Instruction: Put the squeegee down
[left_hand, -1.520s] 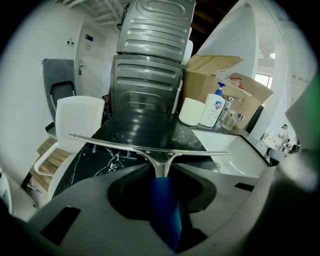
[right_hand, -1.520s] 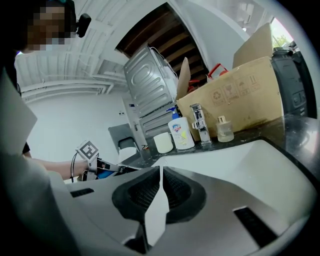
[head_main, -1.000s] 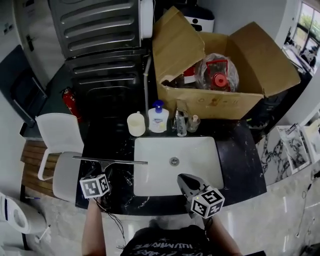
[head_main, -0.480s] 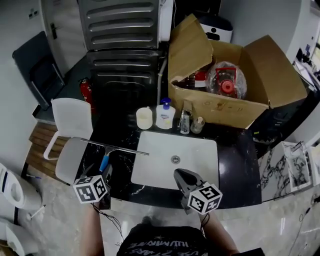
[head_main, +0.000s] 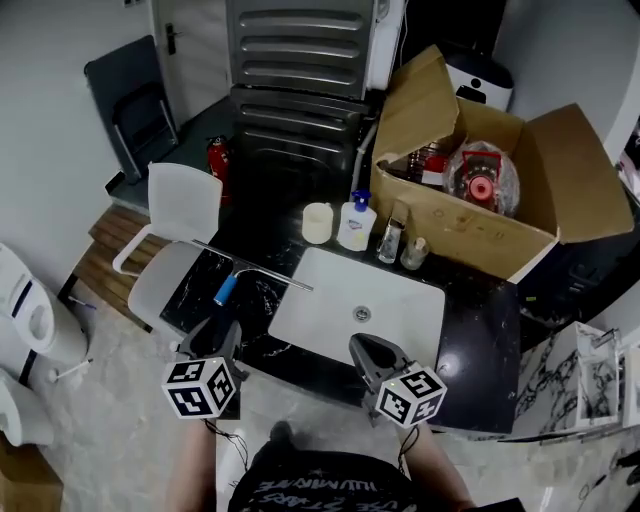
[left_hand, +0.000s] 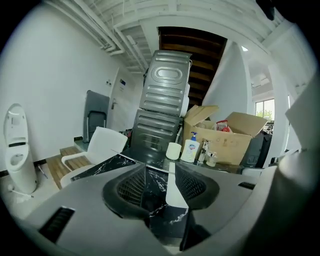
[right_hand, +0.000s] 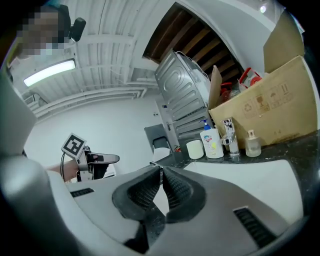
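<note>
The squeegee (head_main: 250, 267) lies flat on the black marble counter (head_main: 190, 295) left of the sink, its long blade across the counter and its blue handle (head_main: 225, 291) pointing toward me. My left gripper (head_main: 215, 337) hangs at the counter's near edge, clear of the handle. Its jaws have just been closing but still stand apart, with nothing between them (left_hand: 159, 172). My right gripper (head_main: 364, 347) hovers at the front rim of the sink, its jaws (right_hand: 160, 171) closed together and empty. The left gripper (right_hand: 114, 159) also shows at the left of the right gripper view.
A white sink (head_main: 400, 300) sits in the counter. Behind it stand a white cup (head_main: 317, 222), a soap bottle (head_main: 356, 223), a tap (head_main: 390, 238) and a small bottle (head_main: 414, 252). An open cardboard box (head_main: 500, 220) is at the back right and a white chair (head_main: 180, 215) at the left.
The left gripper has let go of the squeegee handle and pulled back toward me and upward. The squeegee stays on the counter. The right gripper has risen slightly.
</note>
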